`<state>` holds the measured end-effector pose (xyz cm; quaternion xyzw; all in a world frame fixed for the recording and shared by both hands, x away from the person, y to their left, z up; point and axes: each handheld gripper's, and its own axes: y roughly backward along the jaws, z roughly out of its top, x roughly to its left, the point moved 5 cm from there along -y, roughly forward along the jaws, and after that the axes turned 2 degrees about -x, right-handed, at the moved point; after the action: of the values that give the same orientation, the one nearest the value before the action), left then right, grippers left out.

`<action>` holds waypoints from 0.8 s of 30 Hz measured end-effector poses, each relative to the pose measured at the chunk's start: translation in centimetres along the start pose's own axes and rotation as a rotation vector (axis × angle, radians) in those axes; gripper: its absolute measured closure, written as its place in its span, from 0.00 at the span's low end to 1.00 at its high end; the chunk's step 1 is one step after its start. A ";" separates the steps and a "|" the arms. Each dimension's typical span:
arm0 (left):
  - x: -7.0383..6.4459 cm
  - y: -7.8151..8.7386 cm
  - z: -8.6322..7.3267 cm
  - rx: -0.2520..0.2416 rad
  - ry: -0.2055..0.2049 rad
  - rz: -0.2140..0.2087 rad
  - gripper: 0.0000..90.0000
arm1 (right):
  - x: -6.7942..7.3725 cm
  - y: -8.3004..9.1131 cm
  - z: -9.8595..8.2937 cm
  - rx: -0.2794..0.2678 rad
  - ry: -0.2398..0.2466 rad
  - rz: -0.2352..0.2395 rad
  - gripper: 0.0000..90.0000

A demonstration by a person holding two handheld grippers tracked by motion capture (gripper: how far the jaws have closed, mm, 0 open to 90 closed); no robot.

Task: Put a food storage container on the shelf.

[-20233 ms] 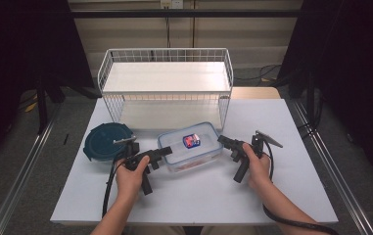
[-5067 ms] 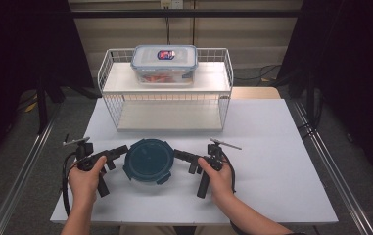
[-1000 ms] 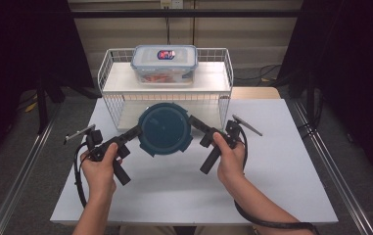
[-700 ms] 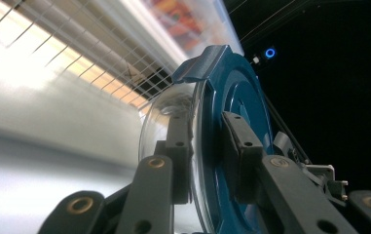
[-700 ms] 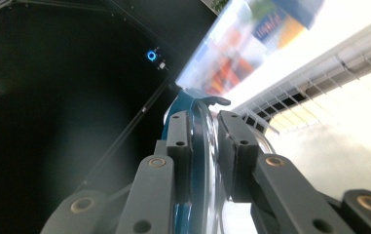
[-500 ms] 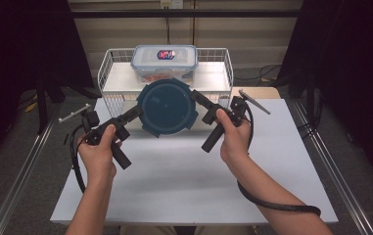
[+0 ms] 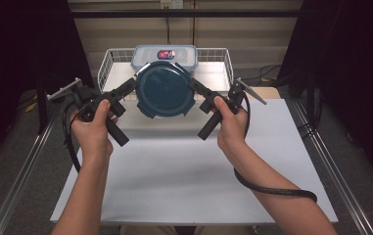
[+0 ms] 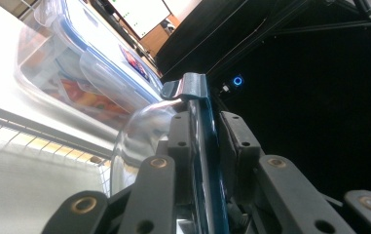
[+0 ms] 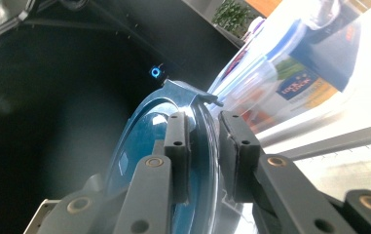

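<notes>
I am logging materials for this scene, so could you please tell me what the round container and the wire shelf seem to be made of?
Round container: likely plastic. The dark teal lid looks glossy, with reflections, and the body below is see-through in the left gripper view. Wire shelf: apparently metal with a white coating, judging by its thin white grid bars.

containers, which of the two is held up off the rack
The round dark-blue-lidded container, clamped between both grippers; the rectangular clear one rests on the wire rack.
</notes>
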<state>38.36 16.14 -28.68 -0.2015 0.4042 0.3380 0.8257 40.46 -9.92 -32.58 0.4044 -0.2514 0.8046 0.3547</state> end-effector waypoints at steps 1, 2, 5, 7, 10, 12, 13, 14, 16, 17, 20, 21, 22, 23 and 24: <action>0.2 -0.1 0.0 0.009 0.000 0.003 0.85 | -0.1 -0.1 0.0 -0.002 -0.003 0.005 0.84; 0.3 -0.1 0.0 0.004 -0.005 0.004 0.85 | -0.2 -0.1 0.0 -0.007 0.001 0.004 0.84; 0.5 -0.4 0.0 -0.001 0.008 -0.006 0.85 | -0.4 -0.3 0.1 -0.001 0.008 -0.004 0.84; 0.5 -0.6 0.0 -0.001 0.009 -0.003 0.85 | -0.4 -0.3 0.3 -0.006 0.012 -0.006 0.84; 0.2 -0.8 0.2 -0.005 0.005 -0.007 0.85 | -0.1 -0.3 0.7 -0.017 0.022 0.000 0.84; 0.0 -0.9 0.3 -0.007 0.004 -0.014 0.85 | 0.1 -0.3 0.9 -0.014 0.028 -0.002 0.84; -0.1 -0.8 0.4 0.001 0.004 -0.019 0.85 | 0.3 -0.3 1.0 -0.017 0.028 0.001 0.84; -0.3 -0.9 0.5 -0.007 -0.010 -0.019 0.85 | 0.5 -0.2 1.2 -0.018 0.036 0.002 0.84; -0.7 -1.1 0.6 -0.009 -0.009 -0.024 0.85 | 0.9 -0.2 1.5 -0.028 0.045 0.009 0.84; -0.8 -1.2 0.7 -0.016 -0.014 -0.024 0.85 | 1.0 -0.2 1.7 -0.031 0.042 0.010 0.84; -1.3 -1.4 1.0 -0.016 -0.020 -0.030 0.85 | 1.5 -0.2 2.1 -0.045 0.048 0.015 0.84; -1.5 -1.4 1.2 -0.011 -0.017 -0.033 0.85 | 1.7 -0.3 2.3 -0.051 0.050 0.018 0.84; -1.6 -1.5 1.3 -0.020 -0.016 -0.036 0.85 | 1.9 -0.3 2.5 -0.053 0.062 0.017 0.84; -1.8 -1.6 1.4 -0.018 -0.021 -0.039 0.85 | 2.0 -0.3 2.6 -0.054 0.061 0.021 0.84; -1.9 -1.7 1.6 -0.014 -0.014 -0.036 0.85 | 2.2 -0.4 2.8 -0.058 0.060 0.023 0.84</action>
<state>39.54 15.16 -26.12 -0.2123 0.3922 0.3273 0.8331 41.20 -10.83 -29.19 0.3667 -0.2685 0.8129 0.3643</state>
